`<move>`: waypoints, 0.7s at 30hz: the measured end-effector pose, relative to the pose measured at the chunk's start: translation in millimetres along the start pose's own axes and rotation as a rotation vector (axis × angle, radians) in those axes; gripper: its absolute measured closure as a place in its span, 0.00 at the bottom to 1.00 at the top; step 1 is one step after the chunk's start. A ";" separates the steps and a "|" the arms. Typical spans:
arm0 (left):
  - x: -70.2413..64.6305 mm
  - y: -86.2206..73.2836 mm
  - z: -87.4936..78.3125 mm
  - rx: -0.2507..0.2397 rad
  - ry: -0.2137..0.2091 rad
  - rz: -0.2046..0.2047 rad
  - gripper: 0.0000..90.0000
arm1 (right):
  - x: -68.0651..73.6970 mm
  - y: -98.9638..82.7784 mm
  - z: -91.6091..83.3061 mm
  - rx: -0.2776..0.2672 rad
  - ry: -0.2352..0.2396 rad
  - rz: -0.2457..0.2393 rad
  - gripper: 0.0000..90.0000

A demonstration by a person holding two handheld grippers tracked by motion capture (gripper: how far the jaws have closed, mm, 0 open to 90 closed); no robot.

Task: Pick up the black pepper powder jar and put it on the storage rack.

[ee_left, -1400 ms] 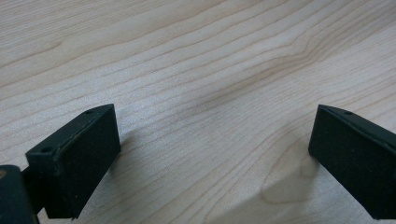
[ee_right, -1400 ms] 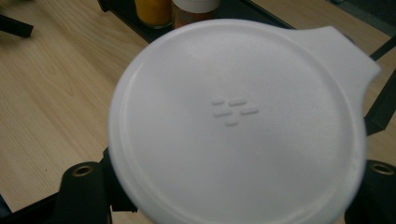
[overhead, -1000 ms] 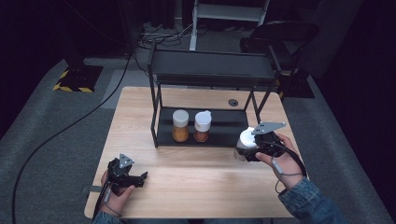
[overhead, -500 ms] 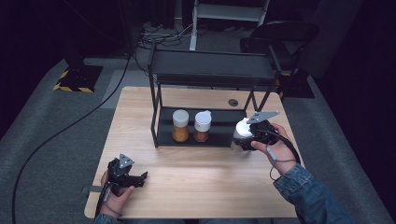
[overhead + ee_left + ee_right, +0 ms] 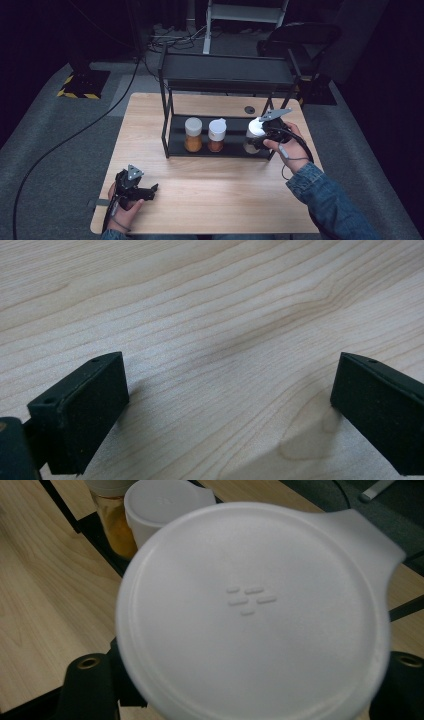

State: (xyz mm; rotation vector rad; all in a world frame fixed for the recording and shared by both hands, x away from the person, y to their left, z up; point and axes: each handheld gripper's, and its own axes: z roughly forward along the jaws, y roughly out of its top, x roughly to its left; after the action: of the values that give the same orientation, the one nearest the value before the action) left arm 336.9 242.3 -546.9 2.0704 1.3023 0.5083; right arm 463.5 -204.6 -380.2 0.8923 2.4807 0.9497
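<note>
High view: a white-lidded spice jar (image 5: 254, 134) is held upright in the right gripper (image 5: 261, 141), at the right end of the lower shelf of a black two-tier rack (image 5: 227, 75). The jar's base is seen level with that shelf, just beside the rack's right front post; whether it already rests on the shelf cannot be told. Its long axis stands vertical. To its left on the same shelf, two more jars stand in a row: one with a white lid and reddish-brown contents (image 5: 217, 135), and farther left one with a cream lid and orange contents (image 5: 193, 134). A gap is left between the held jar and the nearer neighbour.

In the right gripper view, the round white lid (image 5: 255, 610) with its flip tab at the upper right is seen from above, with the black fingers (image 5: 87, 680) pressed against the jar's sides below it. The fingers are closed on the jar.

The right hand (image 5: 290, 147) is by far the nearer to the rack. The left gripper (image 5: 134, 187) is held low over the tabletop (image 5: 215, 200), well apart from the rack, near the front left corner. In the left gripper view its fingers (image 5: 82, 410) stand wide apart with bare wood between them, gripping nothing.
</note>
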 end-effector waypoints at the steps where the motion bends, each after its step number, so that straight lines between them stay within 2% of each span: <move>1: 0.0 0.0 0.0 0.000 0.000 0.000 0.02 | -1.0 0.7 1.9 0.001 -0.002 -0.001 0.33; 8: -0.1 0.0 0.0 0.000 0.001 0.000 0.02 | -6.1 2.2 15.3 0.008 -0.008 -0.012 0.33; 13: 0.0 0.0 0.0 0.000 0.000 0.000 0.02 | -9.9 1.2 24.4 0.009 0.000 0.002 0.33; 21: 0.0 0.2 0.2 0.001 0.002 -0.001 0.02 | -10.6 1.9 40.0 0.006 0.005 -0.004 0.33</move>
State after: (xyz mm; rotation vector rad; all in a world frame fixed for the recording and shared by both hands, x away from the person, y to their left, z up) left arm 337.1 242.1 -546.9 2.0701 1.3047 0.5092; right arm 492.4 -191.4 -406.7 0.8880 2.4895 0.9446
